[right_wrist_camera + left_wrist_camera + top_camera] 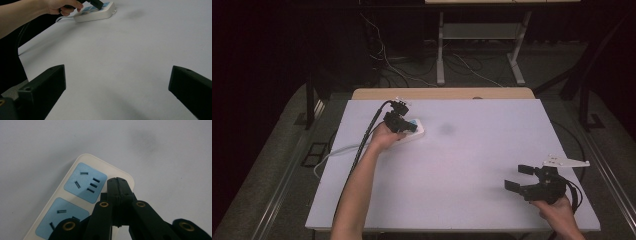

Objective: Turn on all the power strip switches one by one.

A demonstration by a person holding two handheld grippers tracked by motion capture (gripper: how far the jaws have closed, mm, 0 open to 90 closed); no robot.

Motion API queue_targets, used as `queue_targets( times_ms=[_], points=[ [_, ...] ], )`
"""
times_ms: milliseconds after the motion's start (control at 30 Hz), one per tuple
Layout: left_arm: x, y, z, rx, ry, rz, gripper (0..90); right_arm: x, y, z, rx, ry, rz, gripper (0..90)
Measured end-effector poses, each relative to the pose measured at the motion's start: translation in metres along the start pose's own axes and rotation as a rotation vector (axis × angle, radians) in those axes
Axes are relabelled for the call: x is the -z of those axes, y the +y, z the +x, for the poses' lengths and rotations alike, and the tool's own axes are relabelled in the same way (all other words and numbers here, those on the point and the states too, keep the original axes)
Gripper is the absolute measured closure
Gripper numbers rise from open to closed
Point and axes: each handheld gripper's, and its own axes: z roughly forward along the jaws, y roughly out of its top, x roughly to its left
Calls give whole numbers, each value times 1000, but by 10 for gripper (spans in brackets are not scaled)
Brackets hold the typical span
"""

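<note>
A white power strip [416,132] with blue socket faces lies at the back left of the white table [472,165]. My left gripper [407,126] is shut, with its tips down on the strip's end. In the left gripper view the two jaws are pressed flat together [116,180] beside the end blue socket [85,180], and nothing shows between them. My right gripper [517,176] is held open low over the table's front right, far from the strip. Its jaws [116,82] stand wide apart over bare table, with the power strip [96,13] and the other hand [62,6] far off.
The strip's white cord [334,151] runs off the table's left edge. A faint dark smudge [446,129] marks the table to the right of the strip. Behind the table are desk legs [440,47] and loose cables on the floor.
</note>
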Motion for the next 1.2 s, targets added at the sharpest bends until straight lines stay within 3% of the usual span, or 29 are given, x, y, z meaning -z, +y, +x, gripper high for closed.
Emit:
queue_targets(
  times_ms=[633,900,1000,1167,1200],
  points=[
    [-1,0,1,19,-2,1,899,1,0,0,1,-2,-3,10],
    [2,1,-1,-6,30,11,898,1,0,-1,-3,-2,-3,10],
    [6,0,-2,4,16,-21,898,1,0,-1,-3,-3,-4,9],
    [20,1,-9,-16,16,-66,892,0,0,-1,-2,-3,-4,10],
    [24,1,-11,-25,11,-78,826,1,0,-1,-4,-3,-4,10]
  ],
)
